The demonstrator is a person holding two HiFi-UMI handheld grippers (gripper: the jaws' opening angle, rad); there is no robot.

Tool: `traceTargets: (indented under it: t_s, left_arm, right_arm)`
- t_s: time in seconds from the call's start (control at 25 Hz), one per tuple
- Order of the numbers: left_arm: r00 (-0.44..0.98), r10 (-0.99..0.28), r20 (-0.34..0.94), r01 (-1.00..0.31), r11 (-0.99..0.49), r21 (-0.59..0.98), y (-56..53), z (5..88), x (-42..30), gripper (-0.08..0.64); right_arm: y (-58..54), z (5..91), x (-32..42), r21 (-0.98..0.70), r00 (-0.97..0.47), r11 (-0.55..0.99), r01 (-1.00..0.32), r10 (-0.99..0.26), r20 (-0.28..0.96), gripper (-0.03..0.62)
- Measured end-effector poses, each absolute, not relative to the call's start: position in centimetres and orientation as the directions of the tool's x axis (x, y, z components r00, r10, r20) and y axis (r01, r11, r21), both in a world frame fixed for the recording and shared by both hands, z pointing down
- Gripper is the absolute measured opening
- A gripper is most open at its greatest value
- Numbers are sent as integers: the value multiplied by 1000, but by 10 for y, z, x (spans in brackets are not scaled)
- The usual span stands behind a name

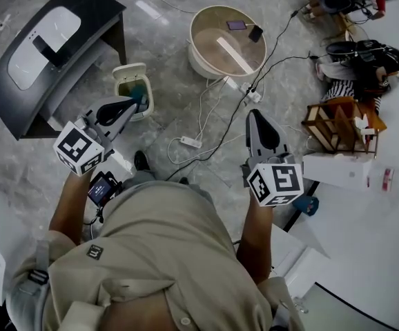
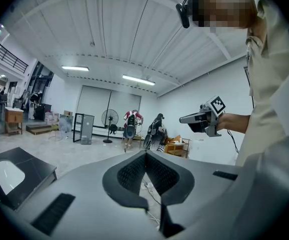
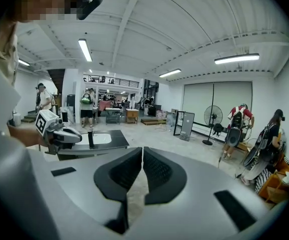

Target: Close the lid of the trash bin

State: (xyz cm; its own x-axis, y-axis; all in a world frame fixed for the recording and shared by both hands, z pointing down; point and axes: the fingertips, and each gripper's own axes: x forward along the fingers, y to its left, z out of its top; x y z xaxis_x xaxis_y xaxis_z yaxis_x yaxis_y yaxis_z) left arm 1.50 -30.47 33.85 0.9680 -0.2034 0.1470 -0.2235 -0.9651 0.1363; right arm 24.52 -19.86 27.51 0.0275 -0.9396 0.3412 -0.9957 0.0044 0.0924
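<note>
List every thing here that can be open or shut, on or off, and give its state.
trash bin, open, inside showing.
left gripper, jaws shut, nothing between them.
right gripper, jaws shut, nothing between them.
ceiling lights, on.

There are two grippers, the left gripper (image 1: 132, 103) and the right gripper (image 1: 257, 114). One trash bin (image 1: 121, 88) stands on the floor. There is one round table (image 1: 210, 47) with two phones on it, a purple phone (image 1: 236, 25) and a dark phone (image 1: 255, 33). There is one dark desk (image 1: 92, 12), one wooden rack (image 1: 334, 123), one white box (image 1: 334, 169) and one fan (image 3: 213, 115).
</note>
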Motion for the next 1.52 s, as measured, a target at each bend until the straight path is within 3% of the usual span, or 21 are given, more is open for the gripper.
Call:
traceTargets:
  t_s: [0.68,1.04,1.52]
  left_arm:
    - [929,-335,157,-358,-922,150,-354,366,-34,14]
    - [864,-432,257,-471,-875,112,-397,392,-38,14]
    - [789,-471,395,-542,-836,87,-458,492,-9,14]
  right_arm:
    - [-254,291,211,102,-69,117,-988,-920,387,26]
    - [-301,317,223,2,-198,215,-977,-901,387,27]
    - [-340,408,266,-86,-256,243,-966,-860,441,27]
